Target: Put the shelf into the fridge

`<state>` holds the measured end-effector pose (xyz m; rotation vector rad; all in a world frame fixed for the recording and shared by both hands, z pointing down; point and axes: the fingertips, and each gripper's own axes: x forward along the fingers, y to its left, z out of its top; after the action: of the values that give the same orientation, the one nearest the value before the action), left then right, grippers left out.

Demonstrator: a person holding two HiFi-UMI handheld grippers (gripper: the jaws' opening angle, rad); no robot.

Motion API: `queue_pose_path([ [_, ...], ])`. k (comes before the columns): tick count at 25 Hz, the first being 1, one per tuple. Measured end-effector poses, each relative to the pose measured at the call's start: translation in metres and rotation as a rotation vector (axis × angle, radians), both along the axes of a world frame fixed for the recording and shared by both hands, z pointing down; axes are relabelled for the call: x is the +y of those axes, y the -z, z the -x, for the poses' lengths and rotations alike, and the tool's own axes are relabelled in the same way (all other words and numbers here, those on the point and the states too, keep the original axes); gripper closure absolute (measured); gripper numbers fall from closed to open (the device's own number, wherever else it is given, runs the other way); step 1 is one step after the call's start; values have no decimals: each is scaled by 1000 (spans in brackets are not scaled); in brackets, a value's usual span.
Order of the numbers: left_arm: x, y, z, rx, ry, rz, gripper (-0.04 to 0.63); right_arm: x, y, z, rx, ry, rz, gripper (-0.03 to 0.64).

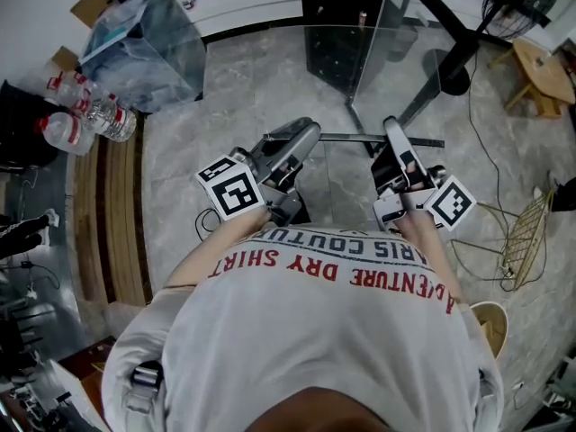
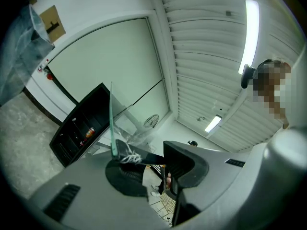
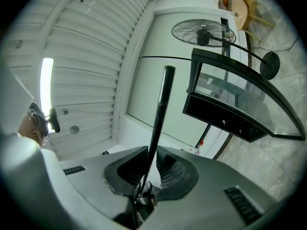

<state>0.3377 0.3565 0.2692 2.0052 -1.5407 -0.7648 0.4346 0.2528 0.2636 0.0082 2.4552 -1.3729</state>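
Observation:
The shelf is a clear glass pane [image 1: 373, 79] with a dark trim bar [image 1: 378, 139] along its near edge, and I hold it up between both grippers. My left gripper [image 1: 301, 138] grips the bar's left end. In the left gripper view its jaws stand wide [image 2: 156, 164], the trim [image 2: 141, 155] spans both pads, and the glass edge [image 2: 112, 123] rises from it. My right gripper [image 1: 393, 138] is shut on the right end, with the thin bar [image 3: 160, 114] pinched between the jaws [image 3: 151, 169]. The black fridge [image 1: 346, 25] stands ahead, beyond the pane.
A plastic-lined bin [image 1: 144, 43] and water bottles [image 1: 85, 115] are at the left. A fan stand [image 1: 454, 75], a wooden stool [image 1: 540, 75] and a wire rack [image 1: 526, 232] with cables on the floor are at the right. Marble floor [image 1: 252, 88] lies ahead of me.

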Motion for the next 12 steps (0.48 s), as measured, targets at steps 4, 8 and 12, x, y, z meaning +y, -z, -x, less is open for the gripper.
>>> queue_pose_path([
  [4, -5, -9, 12, 22, 5, 9, 471, -6, -9, 13, 18, 2, 12, 561],
  [8, -14, -11, 33, 33, -2, 21, 471, -14, -10, 34, 35, -2, 14, 561],
  [12, -32, -15, 60, 46, -15, 29, 471, -30, -13, 59, 46, -17, 27, 561],
])
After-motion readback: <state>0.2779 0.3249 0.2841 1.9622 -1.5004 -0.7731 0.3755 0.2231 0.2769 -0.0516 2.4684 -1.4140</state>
